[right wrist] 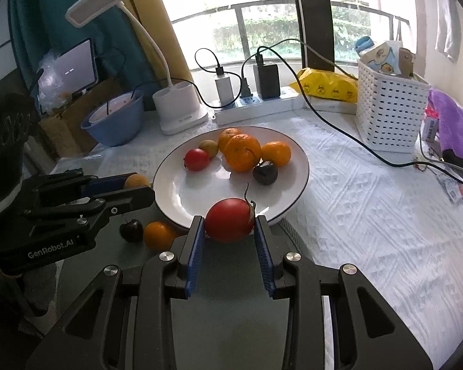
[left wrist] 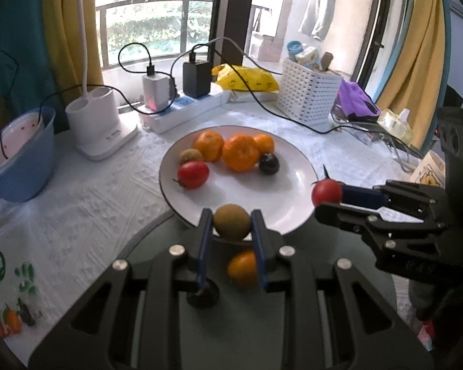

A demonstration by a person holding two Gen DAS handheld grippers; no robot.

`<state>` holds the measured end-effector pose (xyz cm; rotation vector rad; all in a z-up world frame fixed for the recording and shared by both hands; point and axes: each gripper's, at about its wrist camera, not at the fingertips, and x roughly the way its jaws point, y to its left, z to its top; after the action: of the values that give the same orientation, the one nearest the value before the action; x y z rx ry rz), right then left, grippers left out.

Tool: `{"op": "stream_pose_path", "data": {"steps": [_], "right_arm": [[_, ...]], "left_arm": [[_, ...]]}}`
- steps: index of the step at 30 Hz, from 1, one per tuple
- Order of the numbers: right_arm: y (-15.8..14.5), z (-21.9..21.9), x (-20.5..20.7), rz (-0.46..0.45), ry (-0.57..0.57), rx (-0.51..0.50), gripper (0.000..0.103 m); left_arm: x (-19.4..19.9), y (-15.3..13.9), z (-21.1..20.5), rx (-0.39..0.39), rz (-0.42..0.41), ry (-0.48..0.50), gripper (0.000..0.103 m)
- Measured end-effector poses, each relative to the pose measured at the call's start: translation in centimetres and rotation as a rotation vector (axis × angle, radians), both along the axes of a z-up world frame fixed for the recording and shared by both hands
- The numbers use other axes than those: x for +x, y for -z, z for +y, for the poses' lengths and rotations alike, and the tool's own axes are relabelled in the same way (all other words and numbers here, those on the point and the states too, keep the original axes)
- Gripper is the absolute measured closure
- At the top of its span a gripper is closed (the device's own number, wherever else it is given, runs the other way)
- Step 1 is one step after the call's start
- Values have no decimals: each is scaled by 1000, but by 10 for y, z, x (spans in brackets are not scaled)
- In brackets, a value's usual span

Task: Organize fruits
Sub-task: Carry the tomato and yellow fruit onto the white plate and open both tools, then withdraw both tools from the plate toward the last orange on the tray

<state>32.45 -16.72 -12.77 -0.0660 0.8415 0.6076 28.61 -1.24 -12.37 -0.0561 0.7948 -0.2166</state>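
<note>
The left tool (left wrist: 231, 226) grips a kiwi (left wrist: 231, 222) at the plate's (left wrist: 293, 215) 6 o'clock rim. The right tool (right wrist: 230, 226) clamps a tomato (right wrist: 228, 223) there too. An orange (right wrist: 158, 235) and cherry (right wrist: 131, 230) lie on the tabletop (right wrist: 370, 215) at 7 o'clock.

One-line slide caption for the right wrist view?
Right claw grips a red tomato at the white plate rim; left claw holds a kiwi.

A round white ceramic plate (right wrist: 293, 197) has a thin dark rim. The smooth round tomato (right wrist: 230, 224) is red. The embossed fabric tablecloth (right wrist: 370, 215) is white. Far left, the plastic basin (left wrist: 18, 169) is blue.
</note>
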Motion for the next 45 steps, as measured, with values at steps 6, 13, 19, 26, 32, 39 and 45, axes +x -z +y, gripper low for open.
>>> {"op": "stream_pose_path", "data": {"steps": [6,13,19,26,32,39,45], "right_arm": [[7,2,14,16,5,0,68],[10,3,24,21,3,8,68],[12,3,28,28,8,11,68],[7,4,27,13,8,10,68],[-2,6,18,-5,3,8,68],[-15,10,3,-39,-7,5,68],[-24,18,-12,-61,-21,-2,68]], "left_arm": [[16,5,1,-1,13,0,77],[31,11,-2,15,27,5,77],[39,13,0,20,36,-6,77],[34,8,0,22,22,-8,76],[22,-2,2,12,-4,-10,76],[4,-17,8,3,-45,-18,74],[-12,-29,14,-14,-77,-20,62]]}}
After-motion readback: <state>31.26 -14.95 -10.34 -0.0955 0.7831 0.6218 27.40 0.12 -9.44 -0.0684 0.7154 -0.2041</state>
